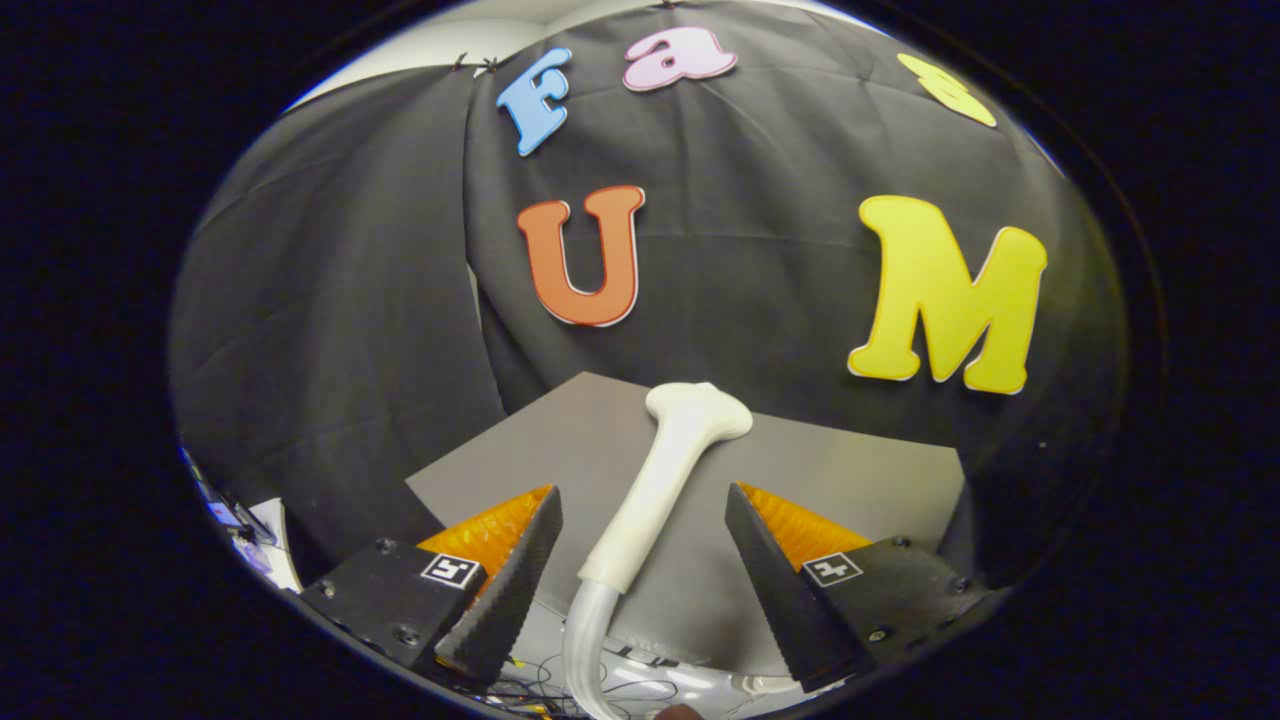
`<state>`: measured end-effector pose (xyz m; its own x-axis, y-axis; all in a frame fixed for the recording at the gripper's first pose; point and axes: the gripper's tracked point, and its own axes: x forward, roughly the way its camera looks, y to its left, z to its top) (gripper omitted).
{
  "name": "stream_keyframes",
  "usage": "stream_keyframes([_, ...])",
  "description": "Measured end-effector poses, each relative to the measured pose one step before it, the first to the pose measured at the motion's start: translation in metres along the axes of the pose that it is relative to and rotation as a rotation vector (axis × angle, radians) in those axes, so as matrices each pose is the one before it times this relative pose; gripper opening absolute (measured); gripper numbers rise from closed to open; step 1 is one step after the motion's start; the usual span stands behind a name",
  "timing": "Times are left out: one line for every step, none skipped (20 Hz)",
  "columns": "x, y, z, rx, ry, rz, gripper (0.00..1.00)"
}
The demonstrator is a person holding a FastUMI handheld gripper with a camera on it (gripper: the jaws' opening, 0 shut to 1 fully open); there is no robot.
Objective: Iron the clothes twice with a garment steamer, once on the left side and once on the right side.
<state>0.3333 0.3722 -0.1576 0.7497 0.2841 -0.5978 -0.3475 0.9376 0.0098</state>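
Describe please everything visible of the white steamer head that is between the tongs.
The steamer head is a white, smooth, plastic-looking wand. Its long handle widens into a flat nozzle at the far end. A pale translucent hose leaves its near end. It lies on the grey surface between the open tongs, and neither finger touches it.

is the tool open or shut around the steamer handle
Open: the tool has both fingers standing apart from the steamer handle, gaps showing either side.

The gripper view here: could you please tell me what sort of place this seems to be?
Probably a recording booth: black cloth wall, grey tabletop and loose cables below. A white garment steamer lies between the open gripper fingers, untouched.
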Motion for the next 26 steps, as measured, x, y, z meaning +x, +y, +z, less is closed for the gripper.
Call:
stream_keyframes([0.01404,-0.00194,-0.00032,0.00641,0.01821,-0.01891,1.00])
stream_keyframes([0.01092,0.00070,0.00064,0.00378,0.00923,-0.00669,1.00])
stream_keyframes([0.00969,-0.00143,0.00097,0.00189,0.00543,-0.01949,0.99])
stream_keyframes([0.00699,-0.00170,0.00013,0.00003,-0.00052,-0.01209,0.99])
stream_keyframes([0.00568,-0.00201,0.00027,-0.00051,0.00190,-0.01945,0.98])
stream_keyframes([0.00799,0.00099,-0.00246,0.00087,0.00771,-0.01134,0.96])
stream_keyframes([0.00797,0.00017,-0.00292,-0.00105,0.01128,-0.01348,0.94])
stream_keyframes([0.00670,0.00110,-0.00242,-0.00657,0.01405,-0.01051,0.92])
stream_keyframes([0.00549,-0.00134,-0.00162,-0.00435,0.01129,-0.02239,0.89])
stream_keyframes([-0.00013,-0.00065,-0.00122,0.00170,0.00861,-0.01536,0.86])
stream_keyframes([0.00063,-0.00079,-0.00204,-0.00906,0.01748,-0.01336,0.80])
stream_keyframes([0.00266,0.00074,-0.00180,-0.00005,0.00393,0.00280,0.76])
stream_keyframes([0.00372,0.00127,-0.00058,0.00418,0.00550,0.01014,0.72])
stream_keyframes([0.00151,0.00199,-0.00549,0.00800,0.02546,0.02408,0.70])
stream_keyframes([-0.00128,0.00117,-0.00092,0.00813,0.01368,0.02146,0.64])
stream_keyframes([0.00273,-0.00104,-0.00038,0.01700,0.00084,0.00952,0.62])
stream_keyframes([-0.00401,-0.00072,0.00192,0.00859,-0.01017,0.00595,0.60])
stream_keyframes([-0.00224,-0.00142,0.00116,0.01856,-0.00667,-0.00597,0.57])
stream_keyframes([-0.00199,-0.00020,0.00326,0.01823,-0.00657,-0.00545,0.55])
stream_keyframes([-0.00474,0.00537,0.00375,0.01586,-0.01319,0.01033,0.51])
stream_keyframes([-0.00647,0.00901,0.00637,0.01533,-0.01895,0.02358,0.46])
stream_keyframes([-0.00915,0.00958,0.00488,0.00370,-0.02388,0.02001,0.42])
stream_keyframes([-0.00996,0.00623,0.00487,-0.01815,-0.02658,0.00903,0.37])
stream_keyframes([-0.01025,0.00339,0.00194,-0.01285,-0.02821,0.01151,0.35])
stream_keyframes([-0.00991,0.00601,0.00031,-0.00117,-0.01643,0.01991,0.34])
stream_keyframes([-0.01173,0.00700,-0.00280,0.00487,-0.00465,0.02326,0.34])
